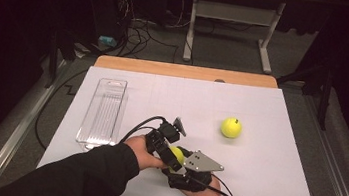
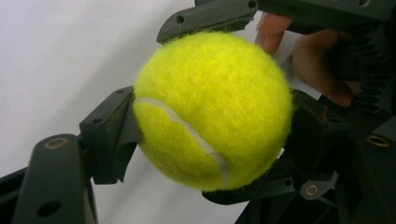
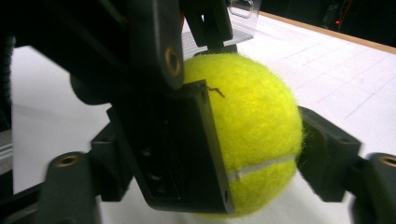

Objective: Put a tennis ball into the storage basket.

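A yellow tennis ball [image 1: 176, 154] is held just above the white table near its front edge, between both grippers. My left gripper [image 1: 171, 151] comes in from the left and is shut on the ball [image 2: 212, 112], with a pad on each side. My right gripper [image 1: 180, 160] comes from the front right and grips the same ball [image 3: 261, 121] crosswise. Its jaws press the ball's top and bottom in the left gripper view. A second tennis ball [image 1: 231, 127] lies loose on the table, to the right and farther back.
A clear plastic tray [image 1: 102, 112] lies lengthwise on the left part of the white table cover [image 1: 263, 179], just left of my left hand. The table's wooden far edge [image 1: 186, 71] and a dark floor with cables lie beyond.
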